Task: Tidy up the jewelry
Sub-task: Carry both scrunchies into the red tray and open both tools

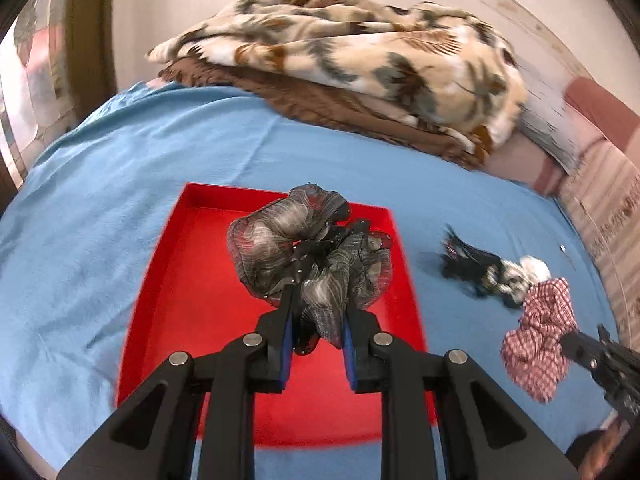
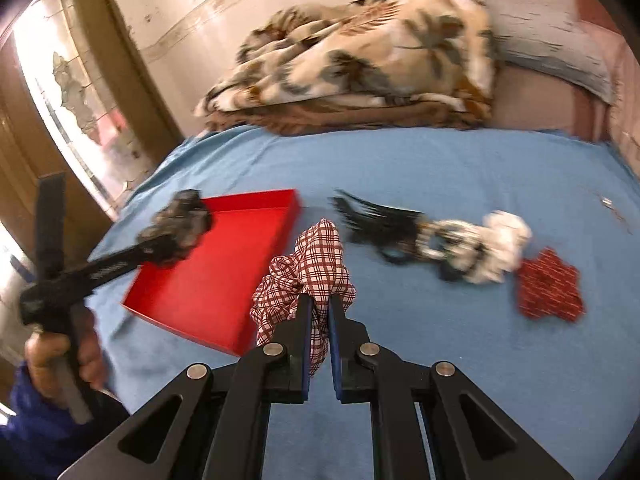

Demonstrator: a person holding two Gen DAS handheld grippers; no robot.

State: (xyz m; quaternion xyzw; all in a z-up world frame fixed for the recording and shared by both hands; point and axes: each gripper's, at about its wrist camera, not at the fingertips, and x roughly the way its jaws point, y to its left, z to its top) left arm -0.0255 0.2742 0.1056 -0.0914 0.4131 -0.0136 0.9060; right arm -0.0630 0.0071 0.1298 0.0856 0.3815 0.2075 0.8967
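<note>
My left gripper (image 1: 318, 300) is shut on a grey and black patterned scrunchie (image 1: 272, 248), which hangs above the red tray (image 1: 192, 304) on the blue sheet. From the right wrist view that same scrunchie (image 2: 178, 226) and the left gripper (image 2: 160, 246) show over the tray's (image 2: 208, 284) left side. My right gripper (image 2: 320, 300) is shut on a red and white checked scrunchie (image 2: 316, 256), held off the sheet to the right of the tray. In the left wrist view this checked scrunchie (image 1: 538, 340) appears at the right, with the right gripper's fingers (image 1: 576, 346) behind it.
More hair pieces lie on the blue sheet (image 2: 440, 360): a black feathery one (image 2: 376, 220), a black and white one (image 2: 460, 248), a white one (image 2: 506, 232) and a dark red one (image 2: 548, 288). A folded leaf-print blanket (image 1: 340, 48) and a pillow (image 2: 560, 56) lie at the back. A hand (image 2: 60, 356) grips the left handle.
</note>
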